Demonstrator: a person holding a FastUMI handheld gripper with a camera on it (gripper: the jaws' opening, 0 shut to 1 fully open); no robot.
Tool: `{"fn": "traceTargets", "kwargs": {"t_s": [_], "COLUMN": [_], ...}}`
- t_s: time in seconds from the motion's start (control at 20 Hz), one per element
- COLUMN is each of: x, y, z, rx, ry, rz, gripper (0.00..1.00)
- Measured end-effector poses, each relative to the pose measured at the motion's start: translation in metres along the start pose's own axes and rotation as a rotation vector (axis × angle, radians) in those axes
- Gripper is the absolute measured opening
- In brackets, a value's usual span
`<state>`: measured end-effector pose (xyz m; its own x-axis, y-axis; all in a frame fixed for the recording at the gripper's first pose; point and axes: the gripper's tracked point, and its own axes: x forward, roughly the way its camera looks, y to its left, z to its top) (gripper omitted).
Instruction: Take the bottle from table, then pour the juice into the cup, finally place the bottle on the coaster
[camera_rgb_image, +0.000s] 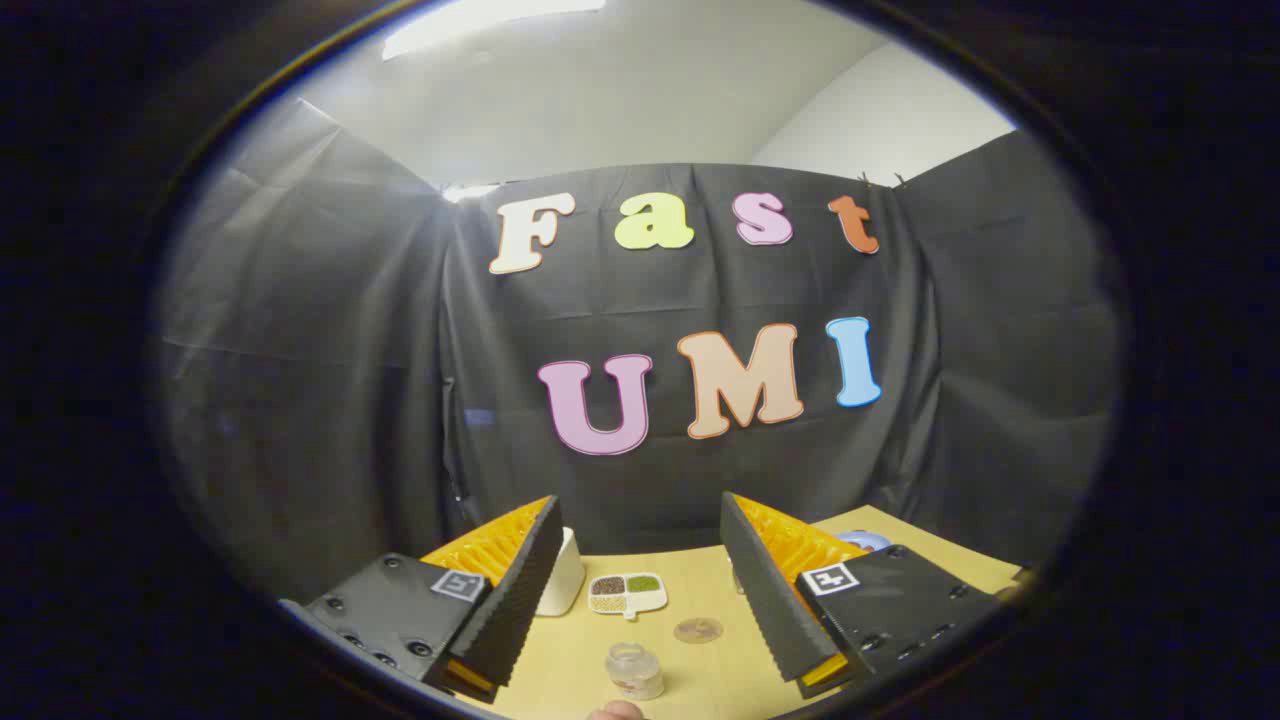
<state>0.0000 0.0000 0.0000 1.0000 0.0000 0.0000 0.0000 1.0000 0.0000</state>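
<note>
My gripper (640, 525) is held above the wooden table (700, 590) and is open, with nothing between its black ribbed fingers (520, 590). Low between the fingers stands a small clear glass cup (635, 670). A little beyond it and to the right a round brownish coaster (698, 629) lies flat on the table. A small rounded pinkish thing (615, 710) peeks in just nearer than the cup; I cannot tell what it is.
A white container (562, 580) stands partly hidden behind the left finger. A small white divided dish (627, 593) with grains sits beyond the coaster. A blue thing (866, 540) shows behind the right finger. Black cloth walls close off the table's far side.
</note>
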Motion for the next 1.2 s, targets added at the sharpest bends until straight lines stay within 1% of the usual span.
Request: {"fn": "traceTargets", "kwargs": {"t_s": [0.7, 0.9, 1.1, 1.2], "x": [-0.001, 0.001, 0.009, 0.013], "y": [0.002, -0.003, -0.008, -0.004], "z": [-0.012, -0.047, -0.1, -0.122], "rx": [0.003, 0.02, -0.005, -0.028], "ry": [0.026, 0.092, 0.198, 0.241], "rz": [-0.022, -0.048, -0.07, -0.053], "gripper": [0.98, 0.98, 0.98, 0.98]}}
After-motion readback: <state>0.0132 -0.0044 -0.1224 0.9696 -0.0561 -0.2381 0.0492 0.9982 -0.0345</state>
